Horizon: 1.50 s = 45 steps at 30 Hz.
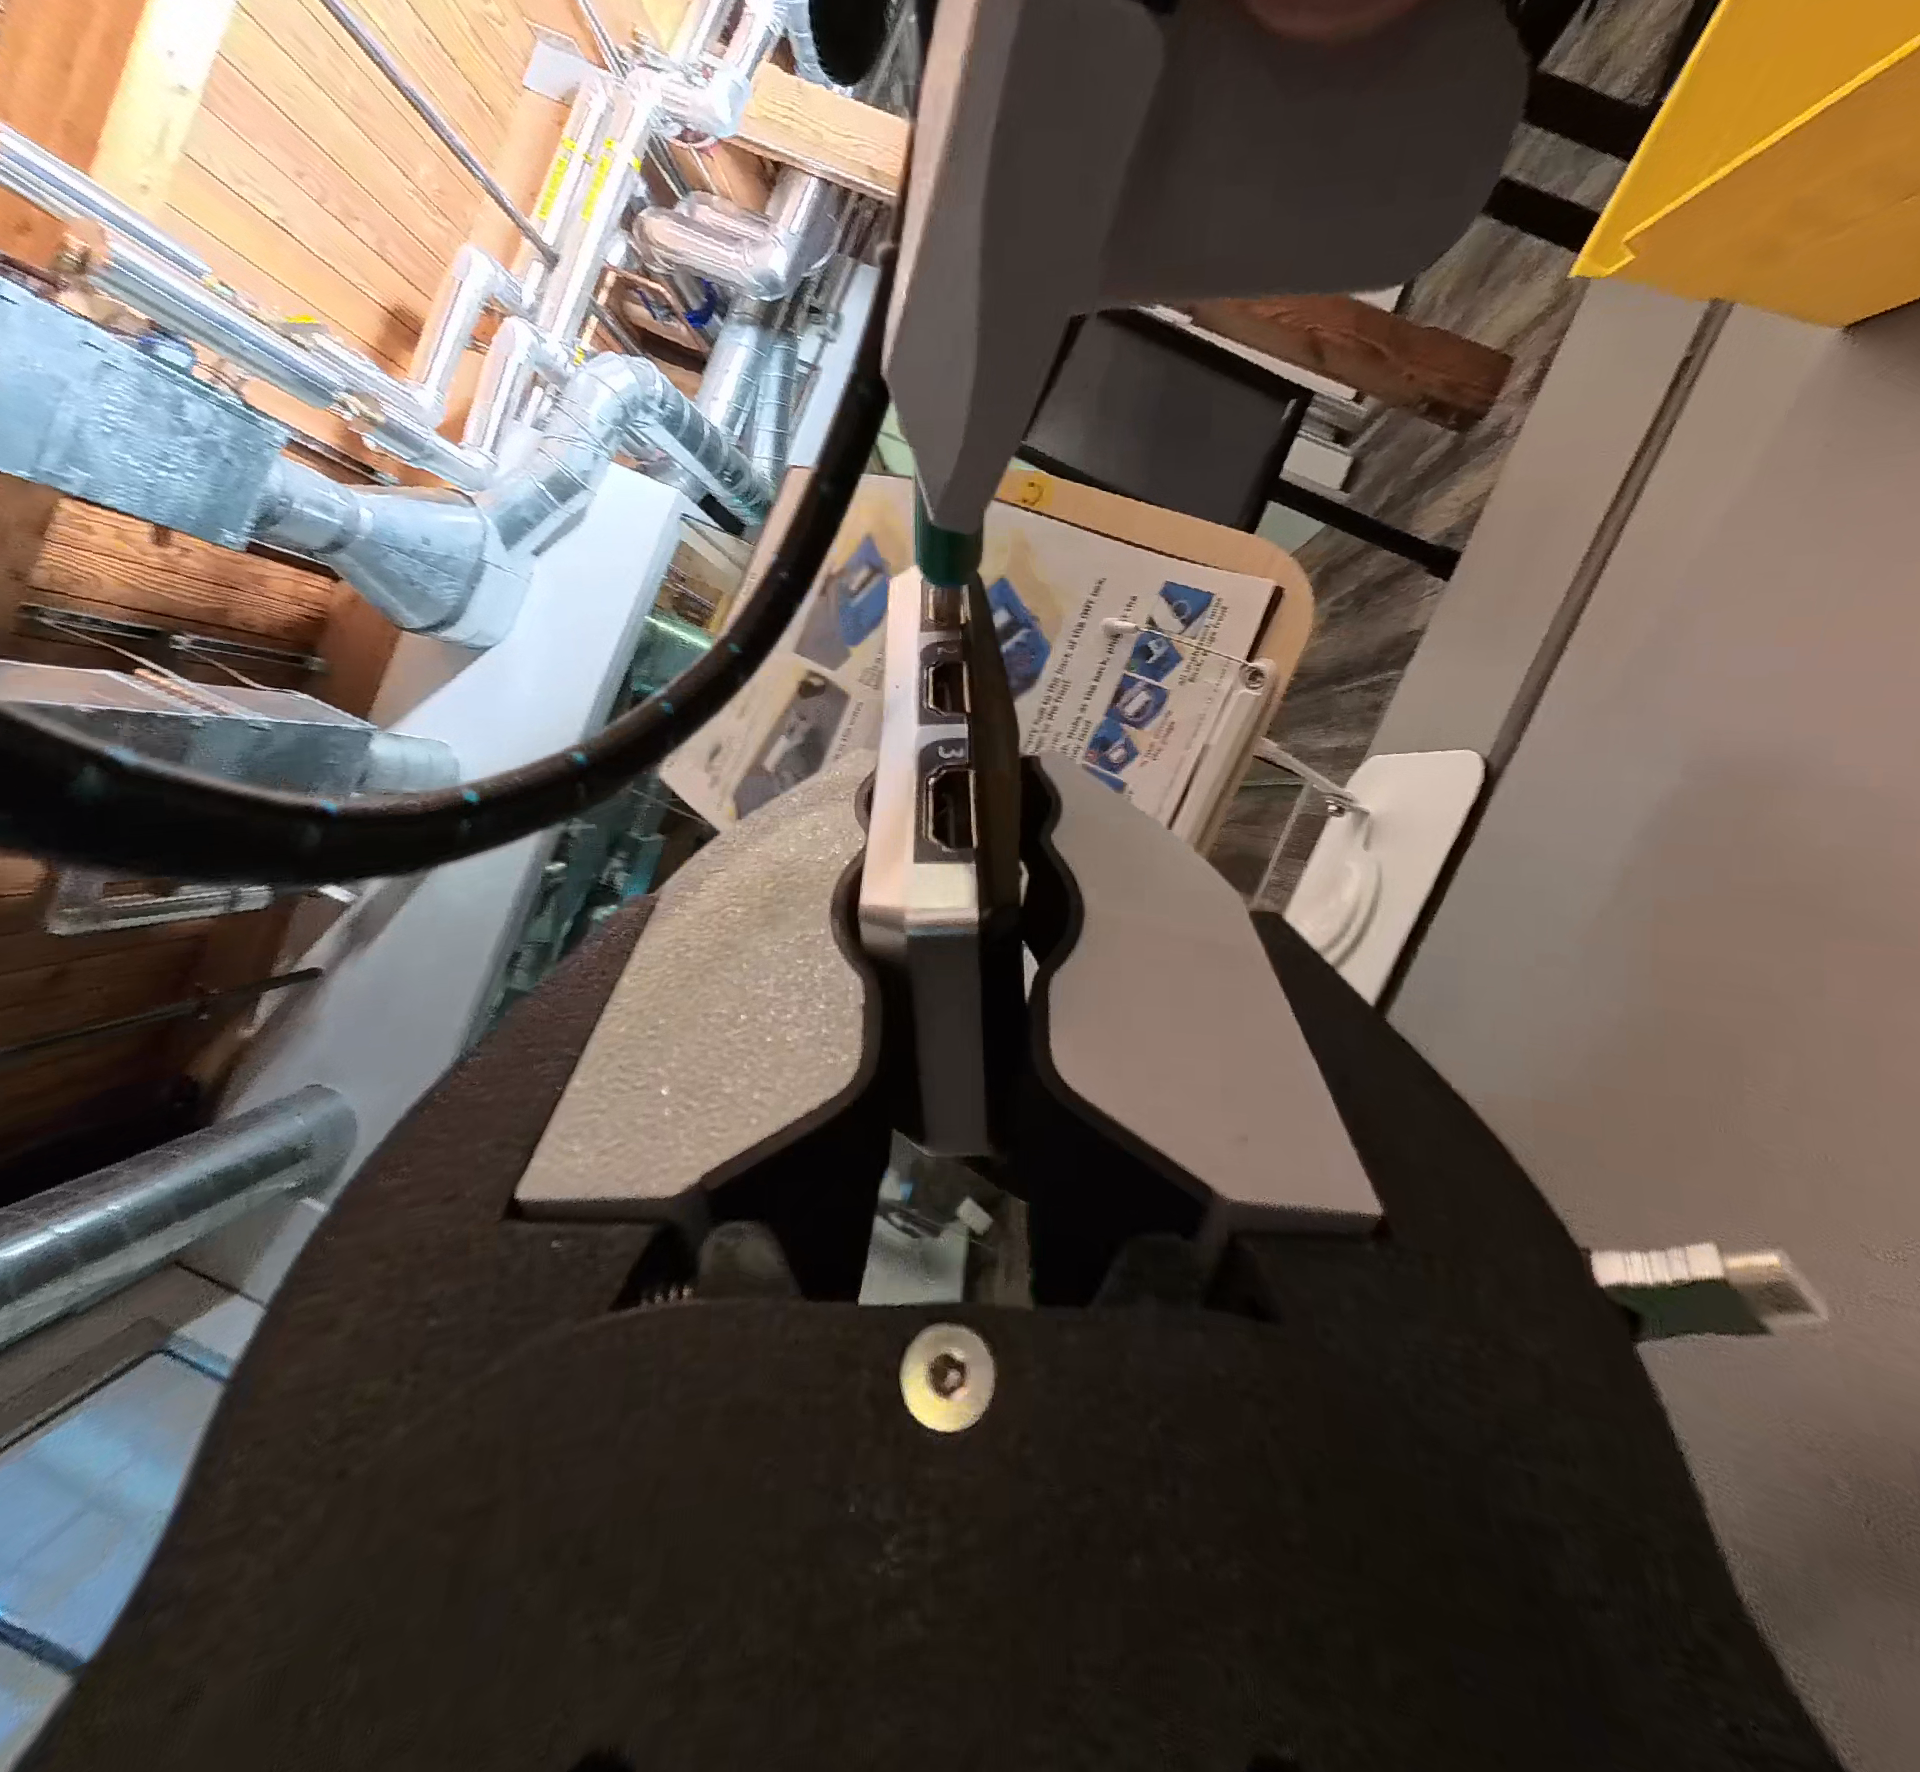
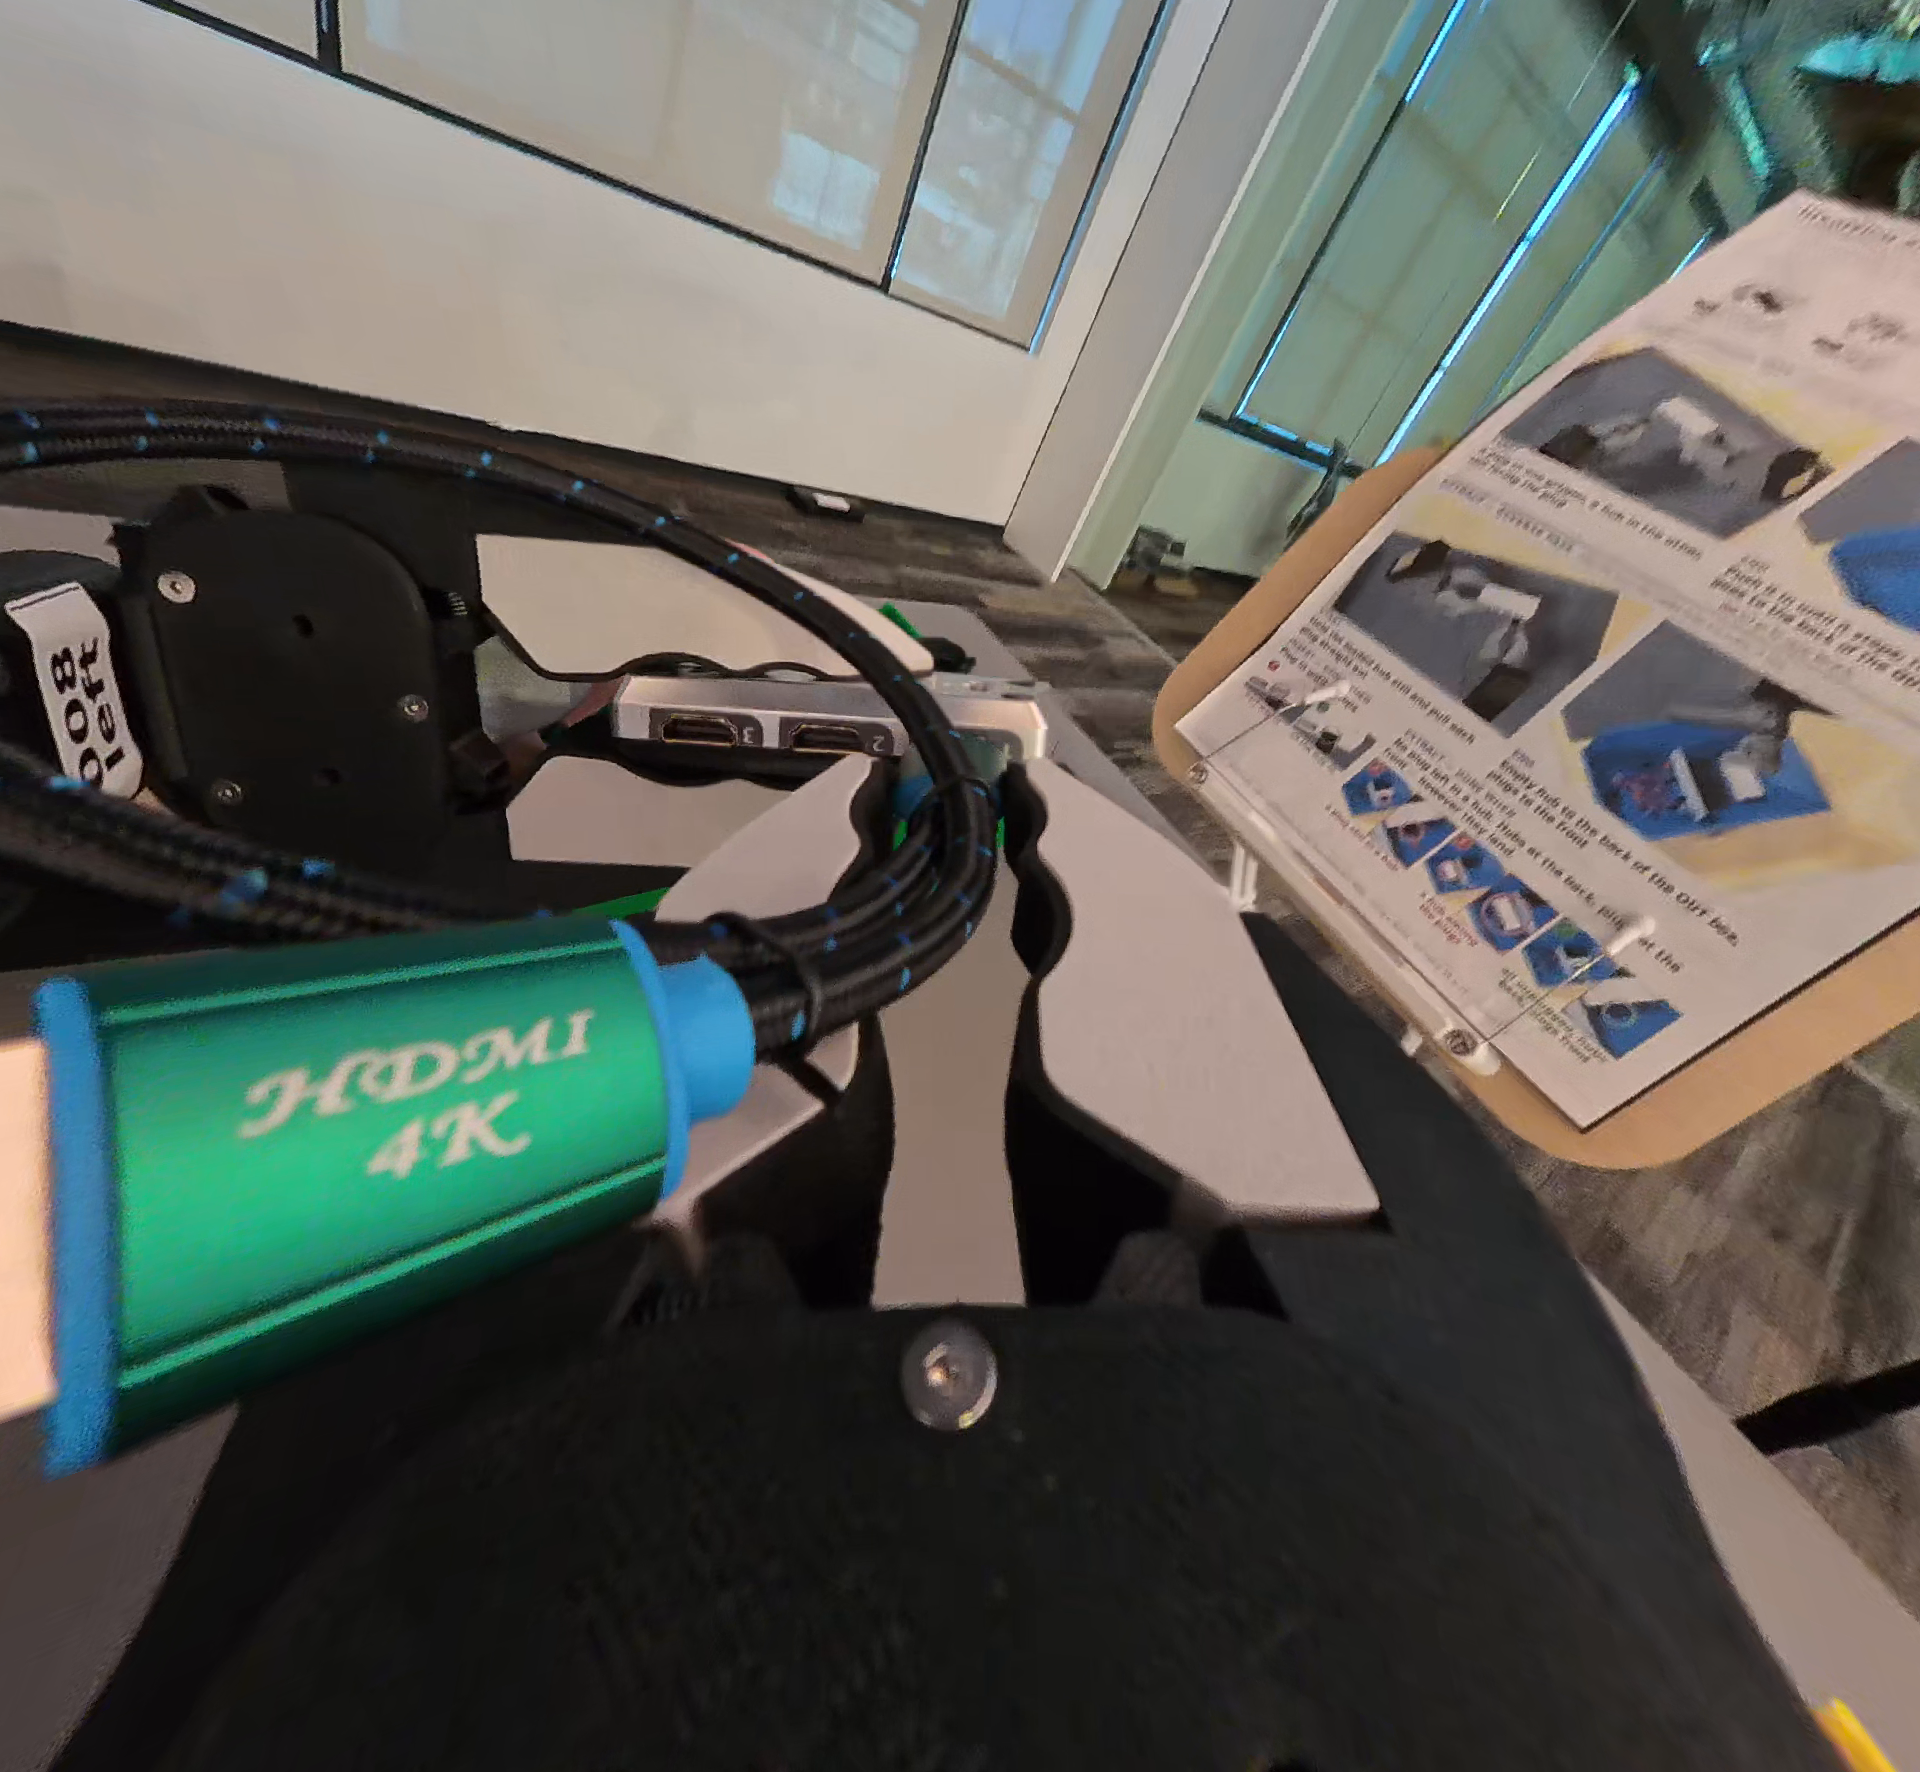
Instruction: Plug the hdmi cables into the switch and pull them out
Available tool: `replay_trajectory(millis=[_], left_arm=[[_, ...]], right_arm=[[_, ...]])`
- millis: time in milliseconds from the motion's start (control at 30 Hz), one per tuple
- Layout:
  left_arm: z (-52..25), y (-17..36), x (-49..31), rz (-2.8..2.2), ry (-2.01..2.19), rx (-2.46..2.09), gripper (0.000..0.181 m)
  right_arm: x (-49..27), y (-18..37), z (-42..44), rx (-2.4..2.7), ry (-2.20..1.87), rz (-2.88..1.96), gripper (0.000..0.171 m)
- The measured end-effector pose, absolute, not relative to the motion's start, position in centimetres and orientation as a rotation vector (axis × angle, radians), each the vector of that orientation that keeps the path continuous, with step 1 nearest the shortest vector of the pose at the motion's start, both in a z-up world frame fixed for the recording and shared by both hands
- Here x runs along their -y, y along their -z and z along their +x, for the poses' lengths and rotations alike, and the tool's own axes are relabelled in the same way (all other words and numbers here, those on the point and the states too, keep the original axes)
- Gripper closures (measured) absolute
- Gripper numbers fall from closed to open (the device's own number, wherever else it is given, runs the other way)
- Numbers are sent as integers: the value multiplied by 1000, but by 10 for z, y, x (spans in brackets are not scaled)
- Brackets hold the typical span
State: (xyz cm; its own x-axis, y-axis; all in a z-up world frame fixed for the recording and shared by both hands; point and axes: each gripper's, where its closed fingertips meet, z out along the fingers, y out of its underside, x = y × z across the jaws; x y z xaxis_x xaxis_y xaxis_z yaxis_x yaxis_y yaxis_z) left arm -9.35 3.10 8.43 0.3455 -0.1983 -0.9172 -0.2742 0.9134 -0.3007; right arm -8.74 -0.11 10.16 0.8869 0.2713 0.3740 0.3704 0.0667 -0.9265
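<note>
Room, left wrist view: a timber ceiling with silver ducts [image 1: 395,527] fills the left side; a grey table [image 1: 1662,891] runs up the right, a yellow bin [image 1: 1787,91] at its far end.
Left gripper [image 1: 940,849]: clenched on the silver switch [image 1: 925,849], held edge-on between the grey pads, two free ports facing the camera.
Right gripper, seen from the left [image 1: 940,517]: comes in from above, its tip at a green plug [image 1: 943,546] that meets the switch's farthest port; how deep the plug sits cannot be told.
Cable [image 1: 582,756]: black braid curving off to the left edge.
Room, right wrist view: white wall and tall windows [image 2: 665,60] behind the table.
Right gripper [image 2: 940,818]: fingers close around the cable bundle and what seems to be the plug at the switch's [image 2: 821,720] right end; blur hides the grip.
Spare green plug [image 2: 353,1161]: hangs loose, close to the lens at lower left.
Instruction sheet [image 2: 1558,714]: on a stand near the table's right edge.
</note>
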Motion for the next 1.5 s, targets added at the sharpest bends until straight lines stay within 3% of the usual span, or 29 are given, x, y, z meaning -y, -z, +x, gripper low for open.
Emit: replay_trajectory(millis=[1500], left_arm=[[-103, -98, -15, -363, -80, -1191, 158]], right_arm=[[12, -111, -99, 570, -78, -1454, 150]])
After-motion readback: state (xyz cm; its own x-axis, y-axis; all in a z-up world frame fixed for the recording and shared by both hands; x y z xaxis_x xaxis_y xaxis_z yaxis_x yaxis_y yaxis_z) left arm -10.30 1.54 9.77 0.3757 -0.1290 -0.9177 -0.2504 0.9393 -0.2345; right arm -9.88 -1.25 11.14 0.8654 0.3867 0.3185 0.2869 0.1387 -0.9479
